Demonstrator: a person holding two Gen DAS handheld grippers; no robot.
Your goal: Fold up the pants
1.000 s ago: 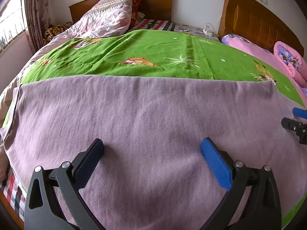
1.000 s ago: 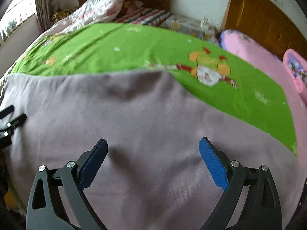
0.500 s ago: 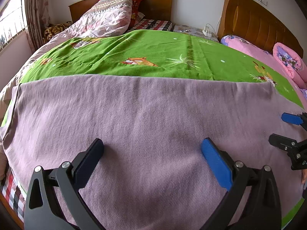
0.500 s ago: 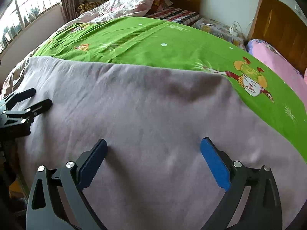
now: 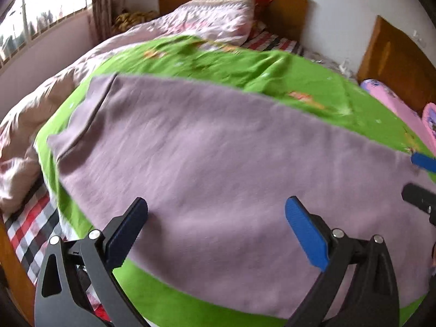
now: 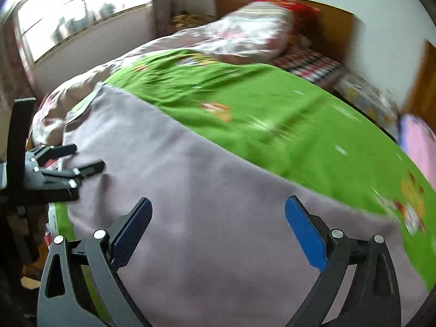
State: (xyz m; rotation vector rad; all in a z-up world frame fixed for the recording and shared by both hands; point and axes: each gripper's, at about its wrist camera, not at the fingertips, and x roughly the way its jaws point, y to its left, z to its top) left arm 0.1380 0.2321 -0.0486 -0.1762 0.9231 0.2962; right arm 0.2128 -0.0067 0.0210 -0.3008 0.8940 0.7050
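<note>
The green sheet (image 5: 286,76) is your landmark here: it covers the bed, and the pants (image 5: 218,163) lie spread flat upon it as one wide lilac band, from the left edge of the sheet to its right side. You appear to be at the beginning of a fold, because nothing is gripped yet and the cloth lies in what looks like a single flat layer. Your left gripper (image 5: 215,229) hangs over the near part of the pants with its jaws wide apart and empty, and your right gripper (image 6: 218,226) does the same further toward the right side of the sheet, also wide and empty. For the next move, I think each gripper must go to an edge or corner of the pants and close on the cloth there, and both must then carry it across together so the fold stays straight. Several things are difficult to read. Both views are blurred, the right wrist view more so. You cannot tell which end is the waist, and the right end of the pants is cut off by the frame. The pillows (image 5: 226,13) beyond the far edge of the sheet are only soft shapes.
</note>
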